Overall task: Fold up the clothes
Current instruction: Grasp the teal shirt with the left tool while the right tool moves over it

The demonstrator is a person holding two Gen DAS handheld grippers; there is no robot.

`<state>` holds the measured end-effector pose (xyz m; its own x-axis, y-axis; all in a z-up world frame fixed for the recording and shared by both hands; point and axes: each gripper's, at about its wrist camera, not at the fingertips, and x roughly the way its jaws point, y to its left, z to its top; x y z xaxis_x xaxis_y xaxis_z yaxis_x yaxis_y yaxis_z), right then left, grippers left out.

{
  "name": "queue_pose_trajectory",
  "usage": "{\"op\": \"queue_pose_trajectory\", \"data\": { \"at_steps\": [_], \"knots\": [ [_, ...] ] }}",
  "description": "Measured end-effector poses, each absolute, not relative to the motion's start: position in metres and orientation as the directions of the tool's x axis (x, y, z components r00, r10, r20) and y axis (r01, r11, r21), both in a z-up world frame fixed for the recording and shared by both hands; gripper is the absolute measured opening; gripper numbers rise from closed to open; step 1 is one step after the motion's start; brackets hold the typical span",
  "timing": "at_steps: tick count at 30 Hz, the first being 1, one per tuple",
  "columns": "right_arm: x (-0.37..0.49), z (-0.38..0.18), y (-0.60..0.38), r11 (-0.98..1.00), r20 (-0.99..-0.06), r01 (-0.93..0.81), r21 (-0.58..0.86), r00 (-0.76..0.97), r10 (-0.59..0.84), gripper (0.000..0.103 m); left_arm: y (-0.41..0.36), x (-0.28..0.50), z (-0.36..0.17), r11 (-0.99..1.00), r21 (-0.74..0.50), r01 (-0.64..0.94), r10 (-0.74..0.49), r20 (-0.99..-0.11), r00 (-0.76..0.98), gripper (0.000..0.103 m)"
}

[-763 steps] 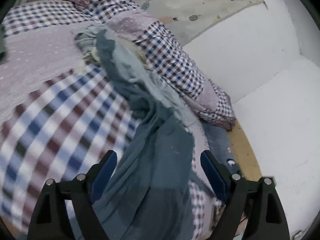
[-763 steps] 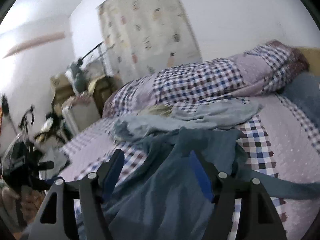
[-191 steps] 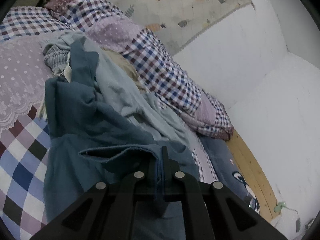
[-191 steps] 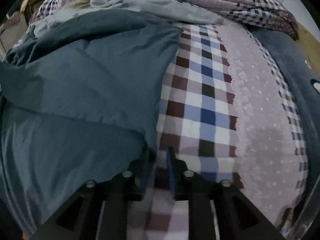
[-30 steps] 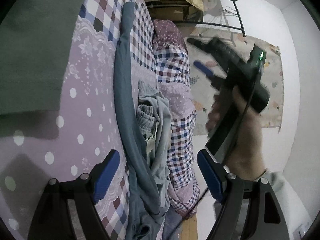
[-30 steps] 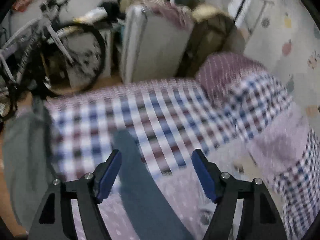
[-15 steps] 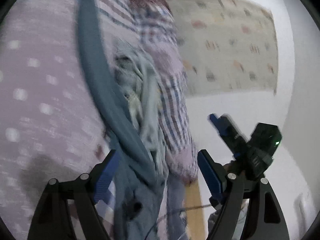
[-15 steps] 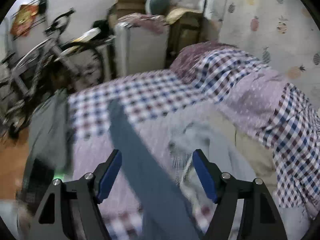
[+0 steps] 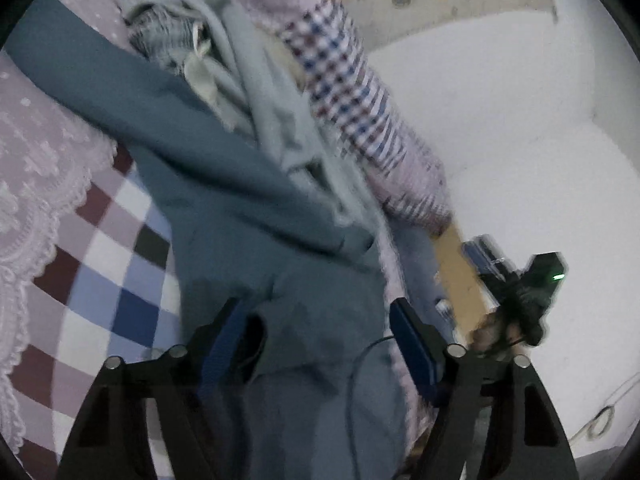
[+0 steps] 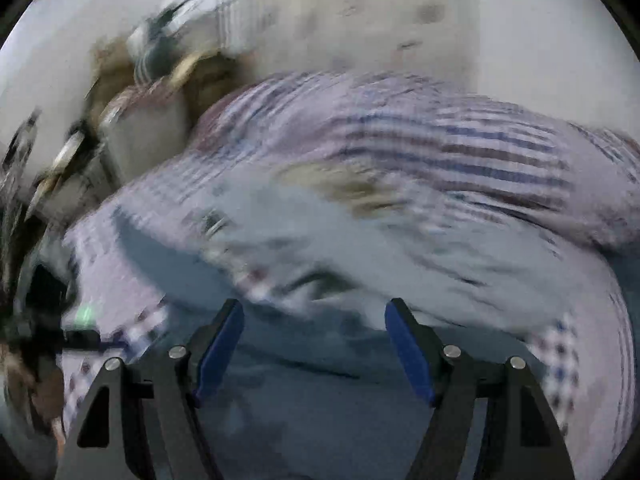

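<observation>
The dark teal garment (image 9: pixel 248 200) lies spread on the bed, over a quilt (image 9: pixel 100 264) of large blue, maroon and white checks with a pale lilac dotted panel and a lace edge at the left. One long part of it runs from the far left down toward the near middle, where the cloth bunches into folds.

The left gripper (image 9: pixel 316 332) hangs low over this near part of the garment. Its blue-padded jaws stand wide apart and are closing; teal cloth lies below and between them, but the pads do not press on it.

Beyond the garment, a heap of other clothes (image 9: pixel 256 92) rests on the bed: a light grey-blue piece, a grey marled knit and a cream scrap. A rolled duvet (image 9: pixel 352 92) in small checks runs along the far side, against the white wall (image 9: pixel 500 128). A strip of the wooden bed frame (image 9: pixel 460 264) shows to the right.

The right gripper (image 10: pixel 316 340) also has its jaws wide apart, with nothing clamped between them; its view is heavily blurred. Below it lies the same teal garment, with the light grey-blue clothes and the checked duvet farther off. In the left wrist view the right gripper appears at the near right, in a person's hand (image 9: pixel 492 328), with a green light on its body.
</observation>
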<state>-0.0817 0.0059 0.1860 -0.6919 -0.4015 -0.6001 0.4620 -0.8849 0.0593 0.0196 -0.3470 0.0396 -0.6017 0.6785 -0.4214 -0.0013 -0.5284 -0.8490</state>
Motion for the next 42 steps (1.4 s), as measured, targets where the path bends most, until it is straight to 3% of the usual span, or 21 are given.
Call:
{"op": "queue_pose_trajectory", "data": {
  "at_steps": [4,6,8,10,12,15,18,22,24,25,27,29,33,40,41,42],
  "knots": [
    [-0.059,0.219,0.087,-0.900,-0.534,0.368,0.232,-0.726,-0.434,0.077,-0.329,0.011,0.034,-0.566,-0.825,0.014,0.682,-0.477,-0.554,0.064],
    [-0.044,0.241,0.107,-0.904,-0.508,0.357,0.235,-0.748,-0.427,0.077,-0.323,0.010,0.032,-0.562,-0.827,0.009,0.692,-0.477,-0.542,0.043],
    [-0.025,0.265,0.125,-0.906,-0.480,0.356,0.230,-0.768,-0.423,0.077,-0.316,0.009,0.036,-0.563,-0.826,-0.012,0.698,-0.468,-0.541,0.031],
    [-0.001,0.289,0.134,-0.900,-0.454,0.378,0.216,-0.777,-0.436,0.077,-0.311,0.009,0.040,-0.575,-0.818,-0.029,0.691,-0.467,-0.552,0.029],
    [0.023,0.313,0.142,-0.894,-0.427,0.400,0.202,-0.785,-0.448,0.077,-0.308,0.009,0.044,-0.590,-0.806,-0.036,0.676,-0.469,-0.569,0.015],
    [0.059,0.340,0.146,-0.885,-0.394,0.437,0.158,-0.794,-0.463,0.077,-0.312,0.012,0.053,-0.598,-0.800,-0.053,0.629,-0.427,-0.649,0.006],
    [0.087,0.350,0.146,-0.879,-0.394,0.461,0.120,-0.791,-0.469,0.078,-0.324,0.026,0.074,-0.622,-0.778,-0.084,0.536,-0.345,-0.771,0.006],
    [0.102,0.333,0.148,-0.901,-0.432,0.429,0.072,-0.800,-0.415,0.082,-0.336,0.028,0.062,-0.690,-0.721,0.060,0.431,-0.475,-0.767,0.008],
    [0.092,0.302,0.149,-0.922,-0.508,0.384,0.042,-0.787,-0.350,0.082,-0.341,0.030,0.057,-0.684,-0.724,0.093,0.407,-0.484,-0.775,0.012],
    [0.086,0.284,0.149,-0.930,-0.549,0.366,0.033,-0.771,-0.323,0.082,-0.344,0.033,0.055,-0.670,-0.736,0.099,0.403,-0.472,-0.784,0.017],
    [0.073,0.250,0.147,-0.942,-0.620,0.335,0.010,-0.737,-0.269,0.082,-0.351,0.036,0.053,-0.634,-0.768,0.092,0.417,-0.440,-0.795,0.053],
    [0.060,0.213,0.140,-0.950,-0.690,0.314,-0.007,-0.689,-0.222,0.082,-0.355,0.036,0.051,-0.601,-0.796,0.074,0.451,-0.413,-0.791,0.065],
    [0.048,0.169,0.117,-0.934,-0.749,0.354,0.044,-0.607,-0.265,0.082,-0.349,0.022,0.043,-0.624,-0.772,0.124,0.457,-0.488,-0.743,0.065],
    [0.042,0.160,0.048,-0.862,-0.727,0.490,0.133,-0.543,-0.420,0.082,-0.333,0.011,0.034,-0.672,-0.732,0.118,0.494,-0.560,-0.665,0.065],
    [0.040,0.160,0.041,-0.853,-0.723,0.500,0.148,-0.534,-0.438,0.082,-0.327,0.009,0.033,-0.696,-0.709,0.111,0.490,-0.582,-0.649,0.059],
    [0.037,0.159,0.035,-0.846,-0.719,0.508,0.163,-0.526,-0.454,0.082,-0.321,0.008,0.033,-0.720,-0.686,0.104,0.485,-0.605,-0.632,0.045]
  ]
}}
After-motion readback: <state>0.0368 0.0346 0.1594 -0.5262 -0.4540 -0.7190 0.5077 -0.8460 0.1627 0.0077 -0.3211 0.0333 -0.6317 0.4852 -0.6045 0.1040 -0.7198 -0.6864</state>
